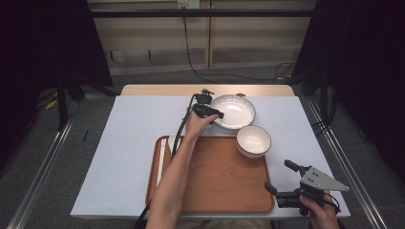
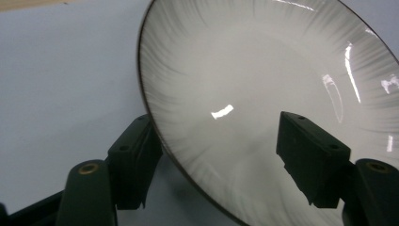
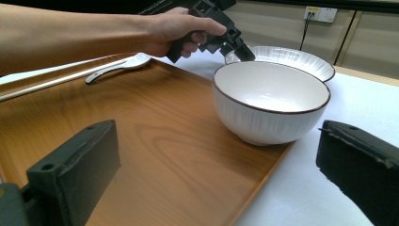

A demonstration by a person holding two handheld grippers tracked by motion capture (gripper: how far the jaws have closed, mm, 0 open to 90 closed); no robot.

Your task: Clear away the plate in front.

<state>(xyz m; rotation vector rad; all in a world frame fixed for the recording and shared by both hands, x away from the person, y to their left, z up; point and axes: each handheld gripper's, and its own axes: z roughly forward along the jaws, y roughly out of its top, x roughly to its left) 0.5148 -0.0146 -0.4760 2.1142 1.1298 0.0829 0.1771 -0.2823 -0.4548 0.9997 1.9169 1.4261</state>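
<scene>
The left gripper (image 2: pixel 216 155) has its fingers apart around the near rim of the wide white ribbed plate (image 2: pixel 263 94) on the white worktop (image 2: pixel 61 84); a thin pinch could let the smooth plate slip and tip

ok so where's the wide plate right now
In the high view the wide plate sits on the white table top just beyond the tray's far edge, behind the small bowl, with the left gripper straddling its left rim.

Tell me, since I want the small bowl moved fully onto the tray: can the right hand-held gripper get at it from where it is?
Probably yes. The right hand-held gripper stands open, and bare tray lies between it and the small bowl, with nothing in between.
</scene>
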